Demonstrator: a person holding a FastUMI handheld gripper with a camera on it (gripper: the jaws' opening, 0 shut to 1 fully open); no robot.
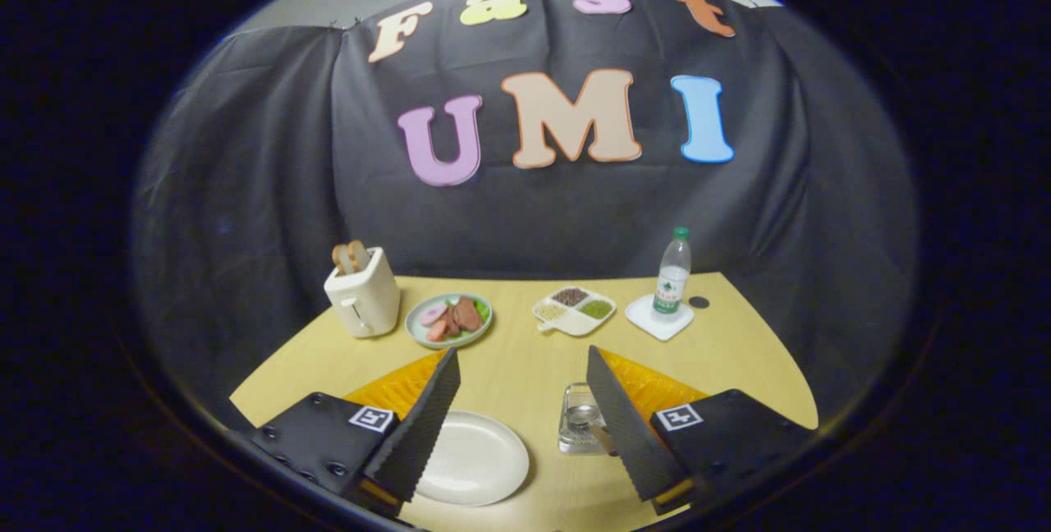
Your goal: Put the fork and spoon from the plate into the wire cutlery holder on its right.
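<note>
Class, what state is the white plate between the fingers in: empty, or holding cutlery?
Empty: the white plate shows bare surface, no fork or spoon visible. The hand-held gripper is open above it.

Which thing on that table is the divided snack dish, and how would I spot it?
Look along the far edge of the yellow table, beyond the open gripper. The divided dish sits between the green plate of food and the water bottle. It alone has separate compartments.

Toaster [362,294] with two bread slices [351,256], plate of sliced meat [449,320] beside it, sectioned dish of grains [574,309], water bottle [672,272] upright on white coaster [658,318], yellow tabletop [525,360].
</note>
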